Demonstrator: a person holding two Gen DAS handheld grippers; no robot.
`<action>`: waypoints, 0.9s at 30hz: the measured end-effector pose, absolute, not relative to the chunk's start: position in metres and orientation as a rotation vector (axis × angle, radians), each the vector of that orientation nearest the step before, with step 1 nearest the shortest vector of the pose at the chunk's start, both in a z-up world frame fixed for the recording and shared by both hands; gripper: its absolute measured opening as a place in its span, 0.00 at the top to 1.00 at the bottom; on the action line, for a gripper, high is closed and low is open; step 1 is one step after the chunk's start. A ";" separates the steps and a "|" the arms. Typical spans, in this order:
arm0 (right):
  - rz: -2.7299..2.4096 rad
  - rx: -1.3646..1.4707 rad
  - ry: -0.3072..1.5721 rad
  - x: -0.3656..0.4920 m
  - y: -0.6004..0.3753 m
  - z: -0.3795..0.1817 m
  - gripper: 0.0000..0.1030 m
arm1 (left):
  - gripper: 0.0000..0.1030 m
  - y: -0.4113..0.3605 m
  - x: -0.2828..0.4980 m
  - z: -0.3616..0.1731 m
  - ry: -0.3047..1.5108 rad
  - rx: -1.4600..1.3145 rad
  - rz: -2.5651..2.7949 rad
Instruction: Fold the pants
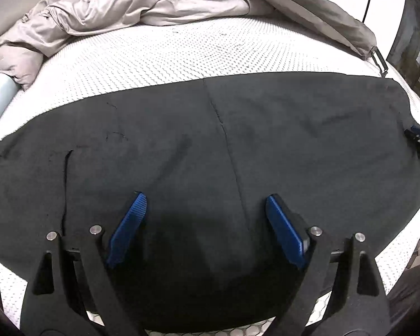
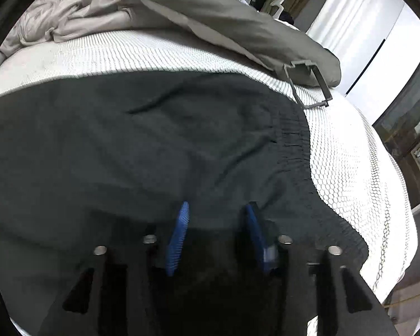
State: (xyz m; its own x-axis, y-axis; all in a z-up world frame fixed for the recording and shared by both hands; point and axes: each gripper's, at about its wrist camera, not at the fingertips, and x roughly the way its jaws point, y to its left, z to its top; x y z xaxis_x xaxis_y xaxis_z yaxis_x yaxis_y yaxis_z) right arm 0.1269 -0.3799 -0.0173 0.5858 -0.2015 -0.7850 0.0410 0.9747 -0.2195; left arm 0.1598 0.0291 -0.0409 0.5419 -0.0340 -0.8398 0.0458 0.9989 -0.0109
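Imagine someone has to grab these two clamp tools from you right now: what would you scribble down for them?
Left gripper: jaws wide open over the middle of the dark pants, holding nothing.
Right gripper: jaws partly open, low over the pants near the elastic waistband; no cloth visibly pinched.
Pants lie spread flat across the white mattress; grey bedding bunched behind.
Done: pants laid out. Left: every fold.

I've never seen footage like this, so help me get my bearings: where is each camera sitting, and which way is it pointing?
Left wrist: rides the left gripper, looking down along its wide-apart blue fingers at the dark pants on the mattress.
Right wrist: rides the right gripper, fingers closer together, above the pants' elastic waistband.
Shared: pants, mattress, the crumpled grey duvet and its strap loop.
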 end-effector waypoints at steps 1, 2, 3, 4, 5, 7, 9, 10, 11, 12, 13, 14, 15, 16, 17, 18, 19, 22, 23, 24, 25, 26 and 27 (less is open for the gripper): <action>-0.145 -0.172 0.930 0.127 -0.380 -0.015 0.60 | 0.16 0.032 0.151 -0.039 0.991 0.009 -0.033; -0.154 -0.175 0.922 0.125 -0.378 -0.011 0.60 | 0.16 0.032 0.150 -0.037 0.988 0.002 -0.029; -0.160 -0.182 0.917 0.124 -0.372 -0.007 0.60 | 0.16 0.031 0.150 -0.035 0.984 -0.002 -0.040; -0.142 -0.183 0.916 0.122 -0.366 -0.003 0.60 | 0.16 0.025 0.148 -0.030 0.972 -0.008 -0.067; -0.087 -0.176 0.899 0.117 -0.353 0.005 0.60 | 0.16 0.018 0.149 -0.027 0.957 -0.008 -0.089; -0.001 -0.179 0.873 0.110 -0.330 0.011 0.58 | 0.16 0.004 0.147 -0.024 0.959 0.007 -0.106; 0.086 -0.190 0.878 0.114 -0.304 0.010 0.56 | 0.16 -0.008 0.153 -0.031 0.987 0.048 -0.112; 0.107 -0.213 0.895 0.119 -0.294 0.005 0.56 | 0.16 -0.010 0.153 -0.036 1.003 0.067 -0.103; 0.089 -0.250 0.914 0.124 -0.290 -0.001 0.56 | 0.16 -0.010 0.155 -0.040 1.010 0.072 -0.097; 0.072 -0.258 0.923 0.127 -0.293 -0.004 0.56 | 0.16 -0.007 0.155 -0.040 1.006 0.053 -0.104; 0.061 -0.240 0.930 0.131 -0.300 -0.006 0.56 | 0.16 -0.005 0.153 -0.041 1.006 0.043 -0.103; 0.007 -0.208 0.937 0.135 -0.317 -0.004 0.56 | 0.16 0.000 0.153 -0.042 1.006 0.031 -0.097; -0.074 -0.212 0.936 0.140 -0.331 -0.003 0.56 | 0.16 0.006 0.152 -0.042 1.004 0.020 -0.081; -0.167 -0.231 0.931 0.140 -0.344 -0.003 0.56 | 0.16 0.011 0.151 -0.043 1.004 0.013 -0.075; -0.304 -0.251 0.935 0.141 -0.367 -0.007 0.56 | 0.16 0.016 0.152 -0.043 1.005 0.007 -0.075; -0.338 -0.213 0.950 0.141 -0.385 -0.011 0.56 | 0.16 0.020 0.154 -0.044 1.003 0.004 -0.071; -0.310 -0.141 0.962 0.141 -0.398 -0.015 0.56 | 0.16 0.022 0.155 -0.044 1.002 0.005 -0.064; -0.239 -0.064 0.927 0.131 -0.410 -0.008 0.56 | 0.16 0.021 0.157 -0.040 1.002 0.014 -0.052; -0.235 -0.044 0.906 0.129 -0.412 0.001 0.56 | 0.16 0.021 0.157 -0.038 0.999 0.012 -0.052; -0.219 -0.012 0.881 0.126 -0.411 0.008 0.56 | 0.16 0.024 0.158 -0.033 0.988 -0.004 -0.048; -0.194 0.023 0.855 0.120 -0.409 0.016 0.56 | 0.16 0.025 0.157 -0.030 0.980 -0.021 -0.042; -0.171 0.048 0.838 0.120 -0.405 0.024 0.56 | 0.16 0.029 0.159 -0.026 0.976 -0.043 -0.035; -0.160 0.046 0.836 0.123 -0.401 0.026 0.56 | 0.16 0.037 0.162 -0.024 0.978 -0.078 -0.017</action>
State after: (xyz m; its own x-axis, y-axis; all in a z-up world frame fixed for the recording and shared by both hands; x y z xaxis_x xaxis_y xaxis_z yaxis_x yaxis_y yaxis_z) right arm 0.1229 -0.4009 0.0265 0.6589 -0.1236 -0.7420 0.1594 0.9870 -0.0228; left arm 0.1622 0.0369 -0.0243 0.5584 -0.0493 -0.8281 -0.0209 0.9971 -0.0734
